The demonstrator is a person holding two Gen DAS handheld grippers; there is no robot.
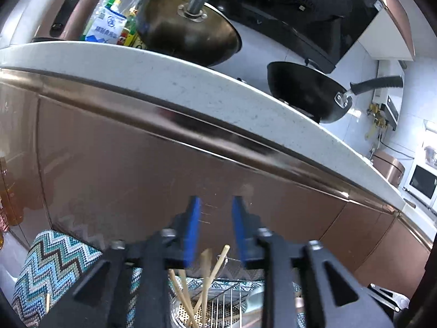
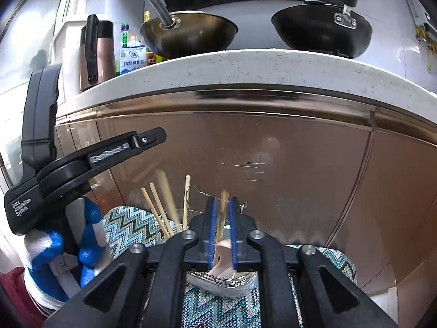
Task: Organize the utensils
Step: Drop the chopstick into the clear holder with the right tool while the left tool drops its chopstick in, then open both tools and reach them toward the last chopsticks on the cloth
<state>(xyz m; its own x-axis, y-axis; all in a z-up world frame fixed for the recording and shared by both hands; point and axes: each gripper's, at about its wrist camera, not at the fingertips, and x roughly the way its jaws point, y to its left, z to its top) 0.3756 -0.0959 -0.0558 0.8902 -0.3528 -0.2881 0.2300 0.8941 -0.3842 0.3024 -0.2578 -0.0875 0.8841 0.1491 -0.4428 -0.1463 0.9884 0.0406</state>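
In the left wrist view my left gripper stands open in front of a brown cabinet door, with nothing between its blue pads. Below it, several wooden chopsticks stand in a perforated metal holder beside a wire rack. In the right wrist view my right gripper is narrowly open. A blurred wooden chopstick stands upright between its pads, and a thin gap shows on each side of it. More chopsticks lean in the holder to the left. A gloved hand holds the left gripper's body.
A zigzag-patterned cloth lies under the rack. The brown cabinet front rises close behind, topped by a white speckled countertop. On it stand two woks, bottles, a salt bag and a thermos.
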